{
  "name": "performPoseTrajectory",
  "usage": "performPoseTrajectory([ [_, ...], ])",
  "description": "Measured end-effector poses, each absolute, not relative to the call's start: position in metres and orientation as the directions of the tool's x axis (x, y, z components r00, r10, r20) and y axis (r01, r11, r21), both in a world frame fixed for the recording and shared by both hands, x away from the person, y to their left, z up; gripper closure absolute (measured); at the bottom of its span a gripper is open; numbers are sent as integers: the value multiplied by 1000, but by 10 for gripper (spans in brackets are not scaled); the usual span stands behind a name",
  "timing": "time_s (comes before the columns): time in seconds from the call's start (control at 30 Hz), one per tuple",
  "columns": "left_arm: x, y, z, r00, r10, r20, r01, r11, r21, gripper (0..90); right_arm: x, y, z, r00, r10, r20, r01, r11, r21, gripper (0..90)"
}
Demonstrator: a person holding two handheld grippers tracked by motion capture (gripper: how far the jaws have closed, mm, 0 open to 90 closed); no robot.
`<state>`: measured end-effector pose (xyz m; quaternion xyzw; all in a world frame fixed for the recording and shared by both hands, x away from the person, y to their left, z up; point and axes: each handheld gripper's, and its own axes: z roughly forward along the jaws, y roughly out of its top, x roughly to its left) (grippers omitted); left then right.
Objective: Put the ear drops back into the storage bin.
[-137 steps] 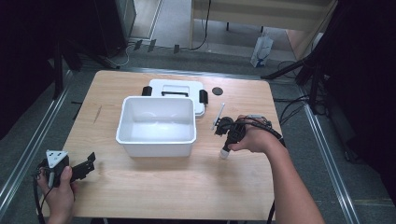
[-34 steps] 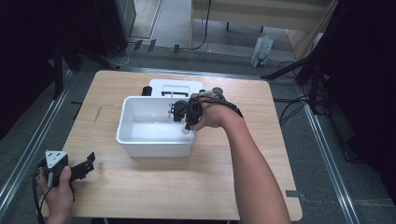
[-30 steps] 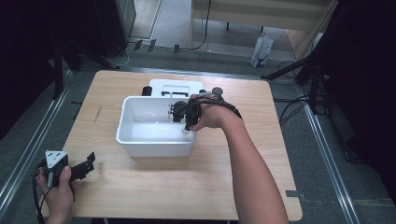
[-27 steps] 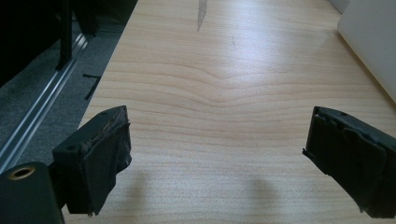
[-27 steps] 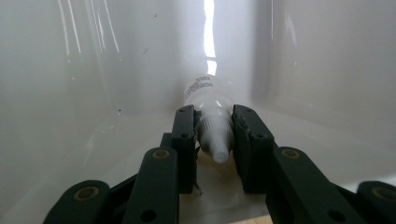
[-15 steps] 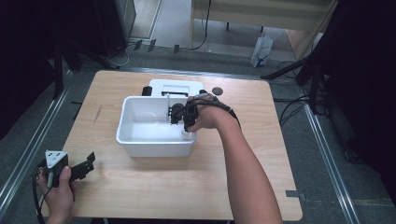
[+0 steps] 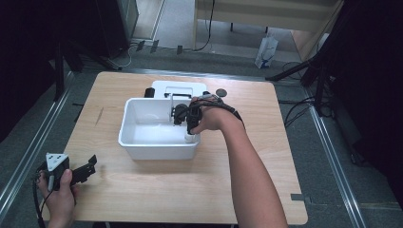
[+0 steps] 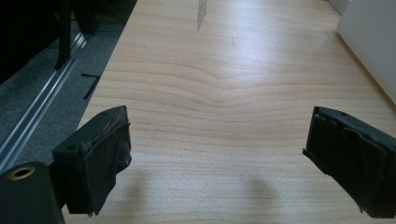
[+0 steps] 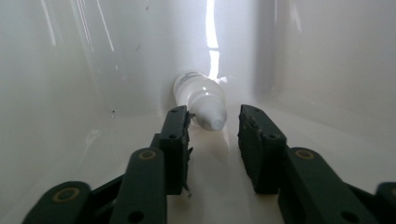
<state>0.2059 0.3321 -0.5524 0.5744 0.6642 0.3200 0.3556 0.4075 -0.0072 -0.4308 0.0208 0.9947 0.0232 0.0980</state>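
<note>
Inside the white tub (image 7: pixel 142 142) we've got the right gripper (image 9: pixel 214 130) pointed down, jaws just been opening, now parted w/ a gap. Small white bottle (image 9: pixel 201 98) lies on the tub floor by the wall, its cap end btwn the tips; pads not pressing on it, so nothing gripped. Left gripper (image 8: pixel 219 154) sits near the table's (image 7: pixel 237 190) front-left corner, jaws wide apart over bare wood, holding nothing.
</note>
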Motion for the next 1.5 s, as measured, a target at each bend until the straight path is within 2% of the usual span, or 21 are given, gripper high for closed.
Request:
performPoseTrajectory([
  [0.27, 206, 332, -552, -86, 991, -99, 537, 130, 834, 76, 405, -15, -410, -982, 99, -161, 76, 987, 140, 520],
  [0.37, 206, 332, -552, -86, 992, -97, 538, 128, 833, 76, 401, -18, -403, -978, 109, -176, 83, 985, 149, 411],
  [0.53, 206, 332, -552, -85, 992, -94, 539, 125, 833, 76, 396, -23, -385, -972, 136, -189, 101, 978, 182, 335],
  [0.63, 206, 332, -552, -85, 992, -93, 539, 124, 833, 76, 393, -31, -377, -963, 173, -208, 134, 973, 188, 235],
  [0.7, 206, 332, -552, -85, 992, -92, 538, 124, 834, 76, 391, -37, -373, -959, 191, -210, 152, 970, 188, 133],
  [0.87, 206, 331, -552, -86, 992, -88, 538, 121, 834, 76, 386, -54, -370, -946, 237, -221, 197, 962, 187, 3],
  [1.5, 206, 331, -552, -87, 993, -85, 539, 119, 834, 76, 372, -127, -387, -892, 394, -220, 335, 905, 262, 0],
])
